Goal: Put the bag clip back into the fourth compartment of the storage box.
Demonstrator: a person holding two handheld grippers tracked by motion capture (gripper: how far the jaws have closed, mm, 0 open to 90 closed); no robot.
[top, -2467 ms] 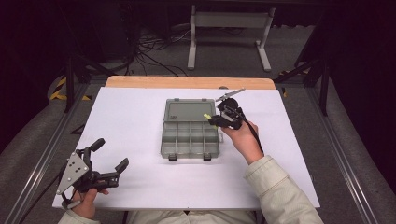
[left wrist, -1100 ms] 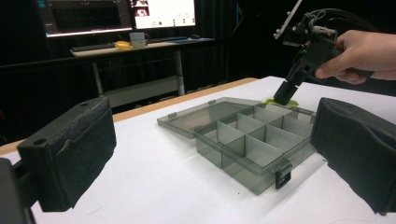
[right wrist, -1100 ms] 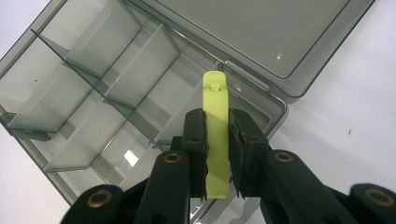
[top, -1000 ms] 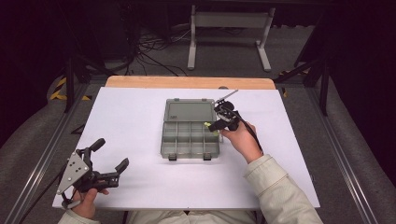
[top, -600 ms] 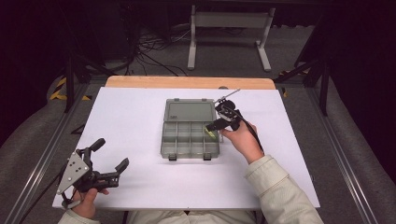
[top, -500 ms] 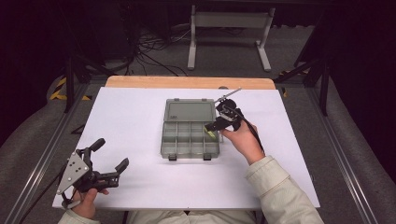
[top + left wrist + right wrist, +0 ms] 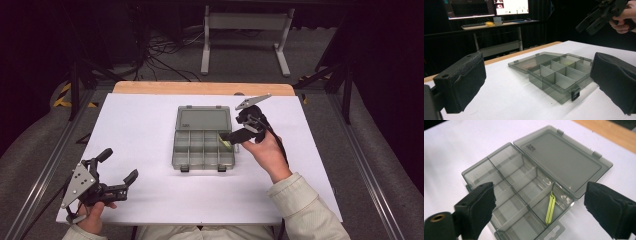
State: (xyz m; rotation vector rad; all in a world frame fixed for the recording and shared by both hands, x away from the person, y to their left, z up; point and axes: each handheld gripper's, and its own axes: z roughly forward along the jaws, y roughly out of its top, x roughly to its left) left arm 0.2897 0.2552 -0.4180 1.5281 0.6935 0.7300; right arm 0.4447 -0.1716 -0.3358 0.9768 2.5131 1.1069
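Since the yellow-green clip (image 7: 550,207) already lies loose in a back corner compartment on the box's right side, next to the flat-open lid (image 7: 564,155), the drop-in looks done. The box (image 7: 204,145) sits mid-table on the white sheet, w/ the right gripper (image 7: 231,138) just above that corner, jaws wide & holding nothing. Left gripper (image 7: 118,171) waits near the front-left edge, also wide open; prob. left to do: shut the lid, maybe more pcs.

Bright white table (image 7: 150,130), dark surroundings, soft shadows, near tongs blurred
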